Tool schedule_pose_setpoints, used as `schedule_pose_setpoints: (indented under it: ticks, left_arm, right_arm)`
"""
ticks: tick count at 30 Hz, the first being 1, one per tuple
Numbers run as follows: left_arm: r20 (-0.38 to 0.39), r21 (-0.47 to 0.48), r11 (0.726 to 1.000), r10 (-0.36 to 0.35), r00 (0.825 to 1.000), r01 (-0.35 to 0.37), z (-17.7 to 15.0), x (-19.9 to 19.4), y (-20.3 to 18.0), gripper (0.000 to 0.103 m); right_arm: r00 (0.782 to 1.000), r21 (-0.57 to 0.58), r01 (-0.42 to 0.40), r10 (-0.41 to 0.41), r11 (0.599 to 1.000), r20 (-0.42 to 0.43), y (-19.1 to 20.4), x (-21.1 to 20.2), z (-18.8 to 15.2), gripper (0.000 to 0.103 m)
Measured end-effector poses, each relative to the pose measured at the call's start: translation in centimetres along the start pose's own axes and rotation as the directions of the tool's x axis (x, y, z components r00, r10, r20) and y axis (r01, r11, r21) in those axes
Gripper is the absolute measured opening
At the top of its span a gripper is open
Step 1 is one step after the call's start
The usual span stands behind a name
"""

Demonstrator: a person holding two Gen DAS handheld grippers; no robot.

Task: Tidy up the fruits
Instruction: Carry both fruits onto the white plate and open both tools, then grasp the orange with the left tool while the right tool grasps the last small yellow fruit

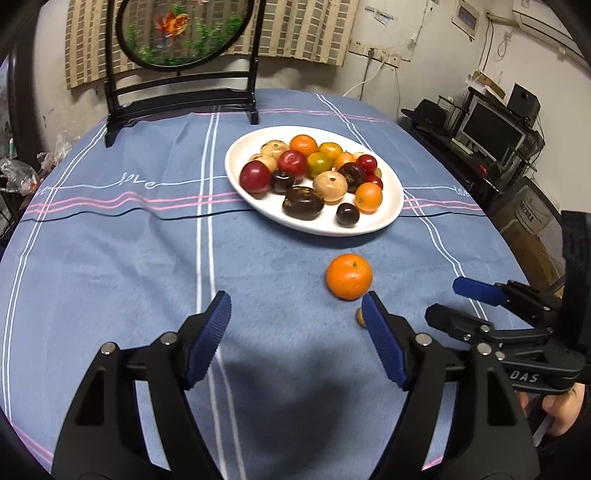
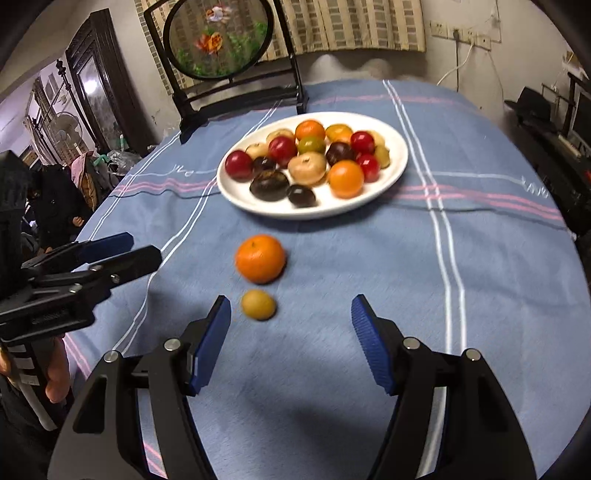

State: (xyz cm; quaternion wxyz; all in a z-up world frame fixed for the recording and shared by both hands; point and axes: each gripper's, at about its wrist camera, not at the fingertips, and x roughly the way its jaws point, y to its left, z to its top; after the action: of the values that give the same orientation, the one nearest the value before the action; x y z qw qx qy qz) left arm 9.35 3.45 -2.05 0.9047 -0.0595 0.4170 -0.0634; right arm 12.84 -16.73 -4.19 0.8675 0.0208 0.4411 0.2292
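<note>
Mid-frame on the blue surface: a loose orange beside a small yellowish fruit.
Both look round, slightly blurred; left gripper and right gripper gape empty.

Lived-in home room, round table under a blue plaid tablecloth, goldfish screen ornament at its far edge, computer monitor off to its right, coats heaped to its left

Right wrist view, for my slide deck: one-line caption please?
Open right gripper near a small yellow fruit and orange, before a full white plate.
</note>
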Motion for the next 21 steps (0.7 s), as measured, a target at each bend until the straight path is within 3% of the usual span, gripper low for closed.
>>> schedule_pose_setpoints:
  ticks: [5, 11, 18, 19, 21]
  left_arm:
    - [-0.001, -0.019, 1.0, 0.002, 1.0, -0.002, -0.5, -0.6, 1.1, 0.075]
    - [-0.007, -0.034, 0.999, -0.007, 1.0, 0.007, -1.2, -0.9, 1.8, 0.076]
    - [-0.011, -0.072, 0.997, -0.012, 1.0, 0.011, -1.6, -1.0, 3.2, 0.077]
    - [-0.011, -0.078, 0.997, -0.014, 1.0, 0.013, -1.5, -1.1, 3.4, 0.077]
    - [-0.011, -0.09, 0.996, -0.019, 1.0, 0.018, -1.5, -1.0, 3.7, 0.077]
  right_arm:
    - [1.0, -0.019, 0.013, -0.013, 1.0, -0.004, 0.9, 0.3, -0.2, 0.068]
    - [0.998, -0.044, -0.012, 0.009, 0.999, -0.066, 2.3, 3.4, -0.5, 0.068]
    - [0.993, -0.131, 0.04, -0.054, 0.991, -0.103, 4.1, 6.6, -0.4, 0.068]
    - [0.993, -0.135, 0.044, -0.058, 0.99, -0.101, 4.1, 6.7, -0.5, 0.067]
    - [0.993, -0.143, 0.073, -0.085, 0.987, -0.08, 4.0, 6.9, -0.5, 0.052]
